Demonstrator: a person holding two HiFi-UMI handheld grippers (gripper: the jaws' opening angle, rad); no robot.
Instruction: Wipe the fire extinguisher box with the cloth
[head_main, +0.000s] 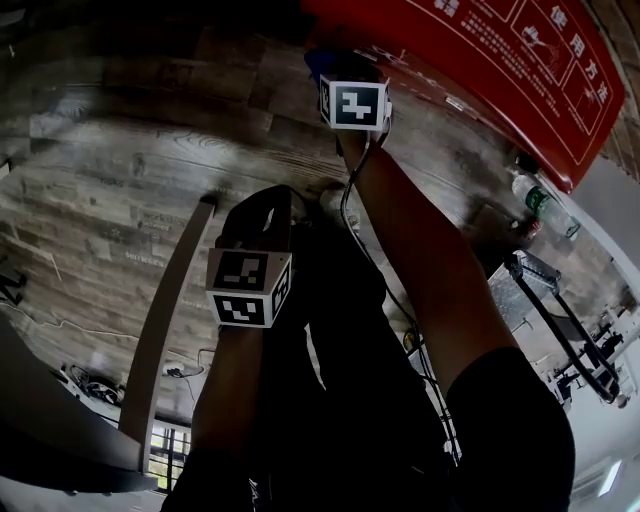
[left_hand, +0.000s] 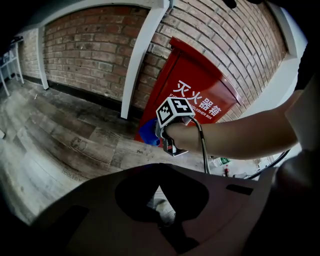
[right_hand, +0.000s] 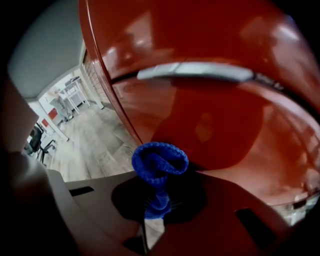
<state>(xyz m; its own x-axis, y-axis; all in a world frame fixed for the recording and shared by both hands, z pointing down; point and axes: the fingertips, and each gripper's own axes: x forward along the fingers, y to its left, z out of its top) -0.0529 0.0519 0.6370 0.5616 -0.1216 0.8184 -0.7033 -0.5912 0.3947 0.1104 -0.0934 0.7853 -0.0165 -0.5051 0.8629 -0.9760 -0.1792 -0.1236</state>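
The right tool (right_hand: 158, 207) pinches the blue cloth (right_hand: 159, 161) by its lower end, and the soft knitted bunch stands free just beside the glossy red fire extinguisher box (right_hand: 215, 100). Light and limp, the cloth likely needs a grip close to the bunch to press firmly. The left tool (left_hand: 164, 222) is pressed together, empty.

Floor (head_main: 120, 150) was of weathered grey-brown wooden planks; brick wall (left_hand: 85, 50) rose behind it, with a dark skirting board (left_hand: 75, 92) along its foot; white pillar (left_hand: 142, 55) stood against the wall and reached the floor; clear plastic bottle (head_main: 540, 205) with a green label was on the floor at right; black metal frame (head_main: 560, 320) stood near the bottle; cables (head_main: 85, 380) lay tangled on the floor at left; dark chairs (right_hand: 36, 141) and white tables (right_hand: 75, 92) stood far off in the background.
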